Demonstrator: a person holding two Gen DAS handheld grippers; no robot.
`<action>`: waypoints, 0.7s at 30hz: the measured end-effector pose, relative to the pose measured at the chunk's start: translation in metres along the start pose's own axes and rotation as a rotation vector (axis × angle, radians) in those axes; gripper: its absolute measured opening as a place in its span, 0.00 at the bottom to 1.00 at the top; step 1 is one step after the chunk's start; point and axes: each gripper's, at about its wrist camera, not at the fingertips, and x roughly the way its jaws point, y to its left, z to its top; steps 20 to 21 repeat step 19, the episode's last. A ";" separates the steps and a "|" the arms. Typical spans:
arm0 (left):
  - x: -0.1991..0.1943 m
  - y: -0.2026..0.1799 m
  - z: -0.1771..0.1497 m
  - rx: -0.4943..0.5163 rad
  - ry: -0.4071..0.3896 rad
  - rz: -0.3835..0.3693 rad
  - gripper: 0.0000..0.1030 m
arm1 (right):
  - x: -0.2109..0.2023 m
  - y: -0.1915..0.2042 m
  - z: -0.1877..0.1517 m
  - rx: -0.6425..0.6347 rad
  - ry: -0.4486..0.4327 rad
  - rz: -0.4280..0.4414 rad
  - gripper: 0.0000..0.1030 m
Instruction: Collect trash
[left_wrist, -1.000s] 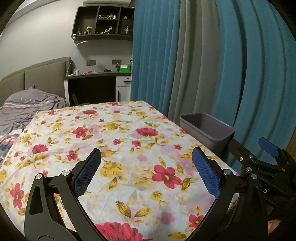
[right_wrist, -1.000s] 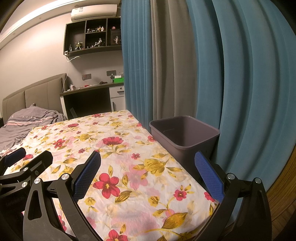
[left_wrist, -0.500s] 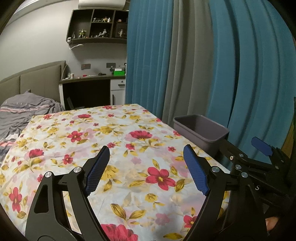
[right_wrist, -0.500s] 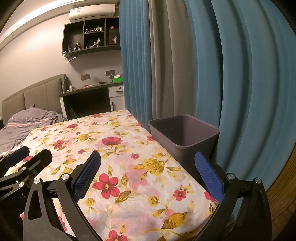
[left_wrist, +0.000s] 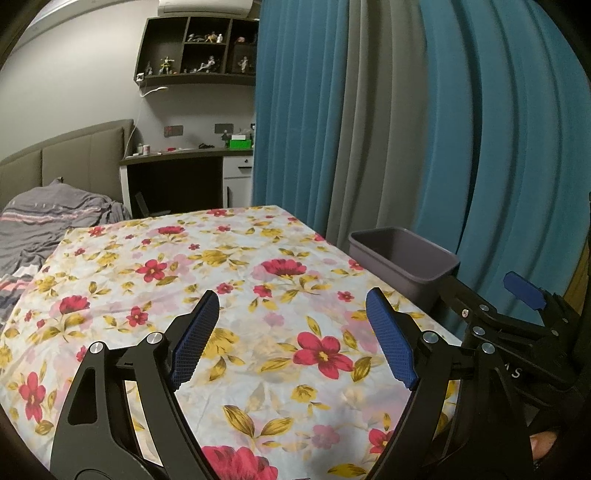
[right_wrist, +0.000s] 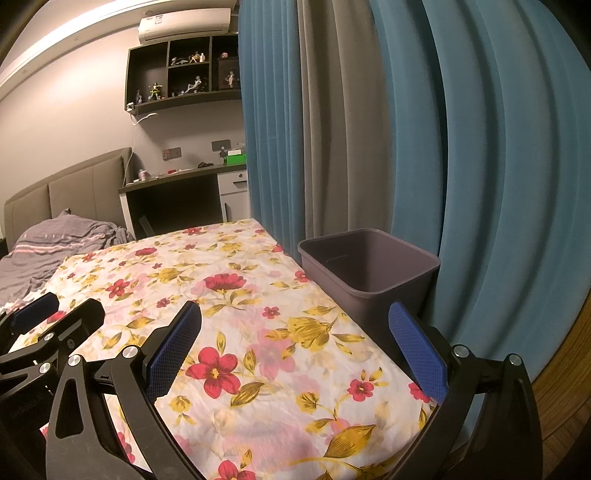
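Floral sheet (left_wrist: 258, 280) below; both hand-held grippers level, agape (bin (right_wrist: 369, 269) right).

place: home bedroom | signs: bed headboard (left_wrist: 66, 155), curtains (right_wrist: 369, 129), figurine shelf (right_wrist: 184, 81)

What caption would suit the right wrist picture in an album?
Open right gripper over a floral cloth, grey bin beside its edge, teal curtains behind.
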 end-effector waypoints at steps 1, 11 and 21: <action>0.000 -0.001 0.000 0.002 -0.001 0.003 0.78 | 0.000 0.000 0.000 -0.001 -0.001 -0.001 0.95; -0.003 0.005 -0.002 -0.004 -0.006 0.023 0.84 | 0.001 0.000 0.000 0.002 0.000 0.000 0.95; -0.005 0.008 0.001 -0.004 -0.006 0.062 0.94 | -0.002 0.004 0.001 0.007 -0.003 -0.003 0.95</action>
